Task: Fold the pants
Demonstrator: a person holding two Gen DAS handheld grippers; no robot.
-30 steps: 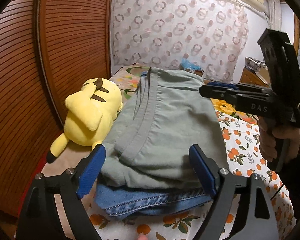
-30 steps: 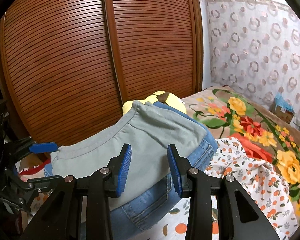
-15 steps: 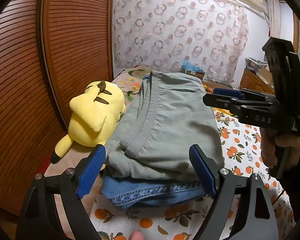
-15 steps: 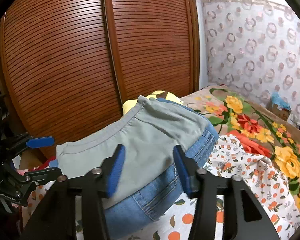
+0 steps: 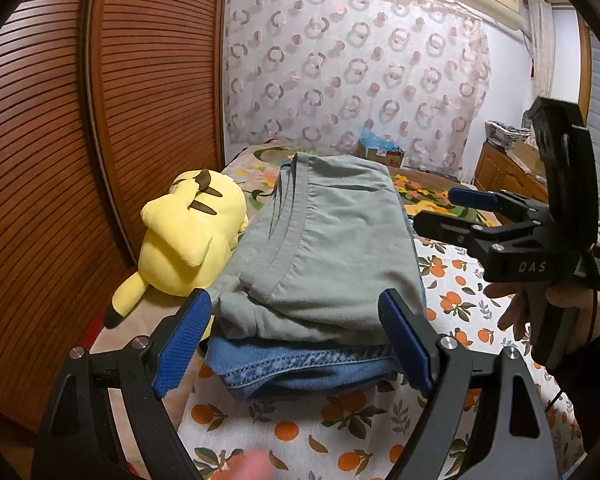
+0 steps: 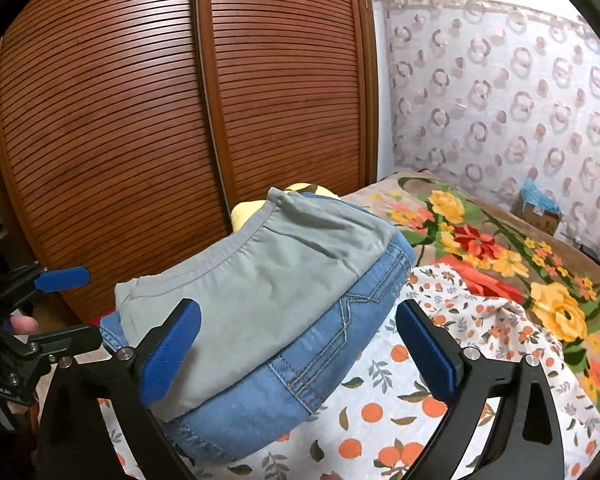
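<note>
Looking from the left wrist, the left claw (image 5: 296, 340) stands wide open as before, holding nothing, a little farther back from the folded grey pants (image 5: 332, 248), which lie on folded blue jeans (image 5: 300, 364) on the bed (image 5: 340, 420). A yellow plush toy (image 5: 188, 236) lies beside them (against the brown slatted wardrobe (image 5: 60, 160)).

From the right wrist, the right claw (image 6: 300, 348) has opened much wider than a second ago and grips nothing. Orange-print sheet (image 6: 440, 400) covers the near bed, a flowered blanket (image 6: 500, 248) lies beyond, and a ring-patterned curtain (image 6: 500, 100) hangs behind.
</note>
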